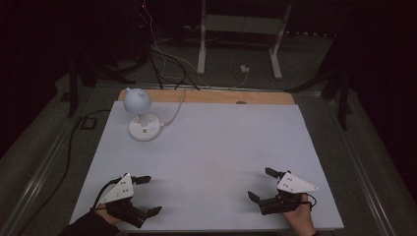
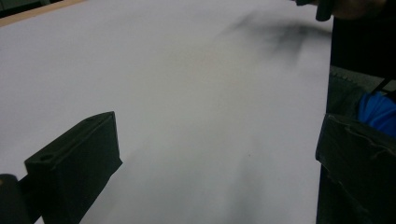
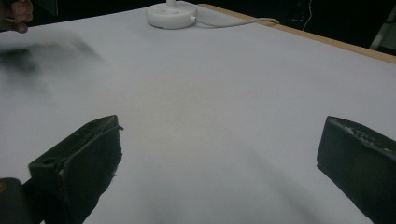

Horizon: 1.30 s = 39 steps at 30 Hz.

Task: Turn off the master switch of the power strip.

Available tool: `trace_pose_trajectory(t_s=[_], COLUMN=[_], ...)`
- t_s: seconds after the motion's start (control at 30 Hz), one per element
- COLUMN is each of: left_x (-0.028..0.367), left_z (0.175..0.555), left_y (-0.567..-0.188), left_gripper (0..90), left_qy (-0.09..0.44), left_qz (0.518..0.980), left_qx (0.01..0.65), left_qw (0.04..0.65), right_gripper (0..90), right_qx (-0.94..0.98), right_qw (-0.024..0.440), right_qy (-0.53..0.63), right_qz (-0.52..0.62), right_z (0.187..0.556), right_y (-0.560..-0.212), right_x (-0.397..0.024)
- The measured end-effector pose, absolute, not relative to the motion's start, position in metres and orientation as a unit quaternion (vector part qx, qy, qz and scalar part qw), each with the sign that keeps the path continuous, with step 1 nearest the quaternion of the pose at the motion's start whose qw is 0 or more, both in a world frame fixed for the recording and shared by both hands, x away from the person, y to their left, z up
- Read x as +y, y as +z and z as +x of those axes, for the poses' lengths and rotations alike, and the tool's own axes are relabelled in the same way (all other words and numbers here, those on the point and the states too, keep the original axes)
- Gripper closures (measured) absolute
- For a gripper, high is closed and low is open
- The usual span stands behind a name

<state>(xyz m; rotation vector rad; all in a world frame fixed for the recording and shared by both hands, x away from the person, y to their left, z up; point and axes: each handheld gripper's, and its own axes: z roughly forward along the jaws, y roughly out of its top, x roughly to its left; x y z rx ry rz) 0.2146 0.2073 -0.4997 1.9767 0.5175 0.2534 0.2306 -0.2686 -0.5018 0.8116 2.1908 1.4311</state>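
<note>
A white desk lamp (image 1: 140,115) stands at the far left of the white table top (image 1: 211,162), its round base (image 3: 170,16) also in the right gripper view, with a white cord (image 3: 233,22) running off the back. My left gripper (image 1: 146,195) rests low at the near left, open, nothing between its jaws (image 2: 215,154). At the near right my right gripper (image 1: 261,184) is open too, its jaws wide apart over bare table (image 3: 219,154).
A wooden strip (image 1: 216,97) edges the table's far side. Beyond it on the dark floor lie cables (image 1: 167,64) and a white frame's legs (image 1: 201,49). A blue thing (image 2: 376,112) shows past the table's edge in the left gripper view.
</note>
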Motion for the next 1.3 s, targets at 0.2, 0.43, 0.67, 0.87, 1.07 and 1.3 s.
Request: trace_pose_trajectory(t_s=[0.2,0.43,0.67,0.87,1.07,1.3], left_x=[0.205,0.204,0.203,0.202,0.2,0.201], left_z=[0.217,0.221,0.226,0.235,0.242,0.252], left_y=[-0.495,-0.491,-0.485,-0.482,-0.479,-0.472], left_gripper=[0.3,0.3,0.3,0.4,0.4,0.4], left_qy=[0.102,0.106,0.11,0.11,0.116,0.137], left_qz=[0.824,0.824,0.823,0.818,0.814,0.806], left_qx=[0.215,0.216,0.224,0.236,0.247,0.259], left_qw=[0.514,0.513,0.51,0.513,0.512,0.514], right_gripper=[0.0,0.0,0.0,0.0,0.0,0.0], right_qx=[0.783,0.782,0.782,0.783,0.782,0.78], right_qw=[0.2,0.199,0.2,0.199,0.198,0.199], right_qy=[0.513,0.514,0.514,0.513,0.514,0.515], right_qz=[0.289,0.291,0.29,0.29,0.291,0.292], right_z=[0.23,0.231,0.23,0.23,0.23,0.23], right_y=[-0.502,-0.502,-0.501,-0.501,-0.501,-0.501], right_x=[-0.268,-0.269,-0.269,-0.269,-0.269,-0.269])
